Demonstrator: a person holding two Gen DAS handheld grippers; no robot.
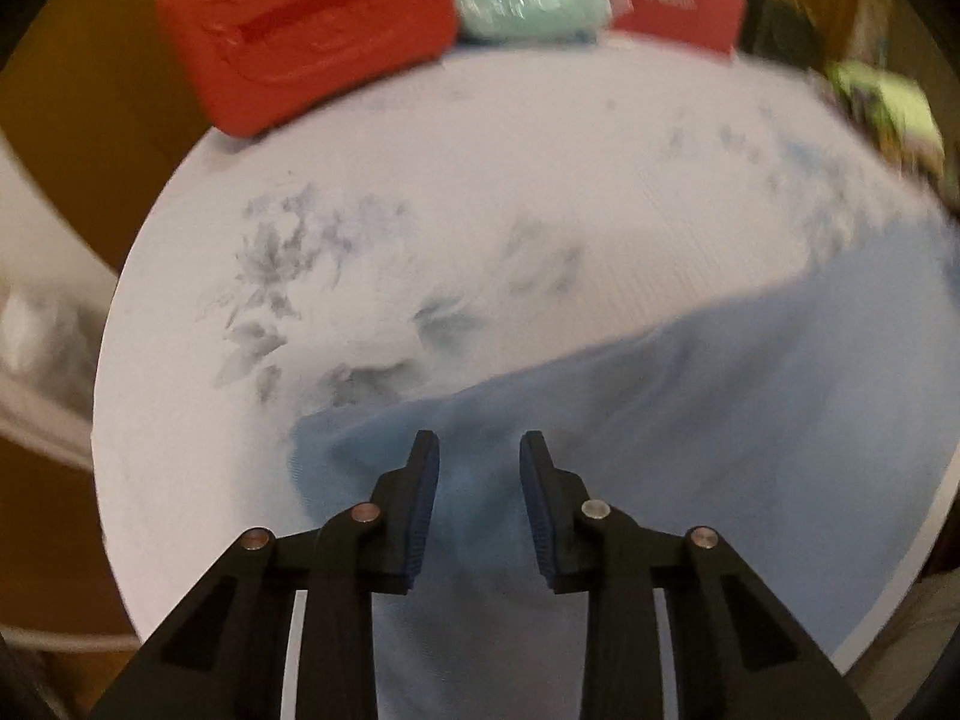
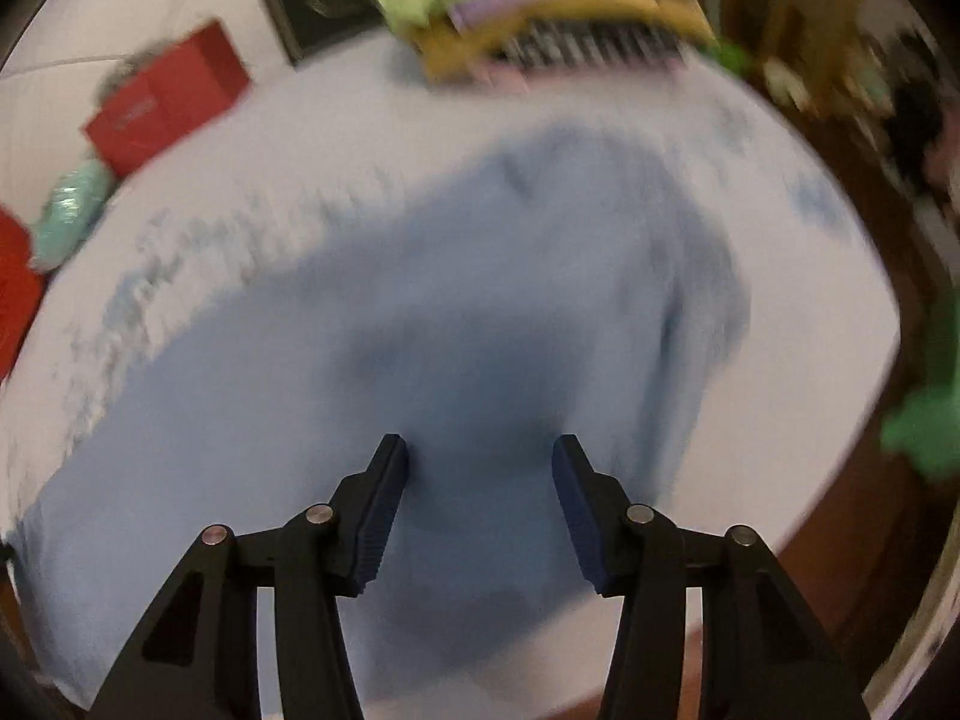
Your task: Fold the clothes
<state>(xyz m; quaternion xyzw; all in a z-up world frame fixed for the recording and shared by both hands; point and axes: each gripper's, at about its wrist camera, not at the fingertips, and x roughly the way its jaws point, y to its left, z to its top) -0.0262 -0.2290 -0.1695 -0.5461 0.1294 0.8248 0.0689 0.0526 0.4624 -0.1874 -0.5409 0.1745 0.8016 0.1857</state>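
I am holding my left gripper (image 1: 480, 450) over the near edge of a light blue garment (image 1: 690, 420) that is lying on the round white table (image 1: 420, 150). Its jaws are standing a little apart, with blue cloth seen between them, but not pressing on it. My right gripper (image 2: 480, 456) is hanging over the middle of the same garment (image 2: 420, 330), its jaws open wider and gripping nothing. Both pictures are blurred. The red box (image 1: 672, 0) is carrying white writing that I cannot read. Only the left view is showing the big red bag (image 1: 306, 30) fully. Only the right view is showing a dark frame (image 2: 318, 6) and a stack of yellow-green and purple items (image 2: 540, 6).
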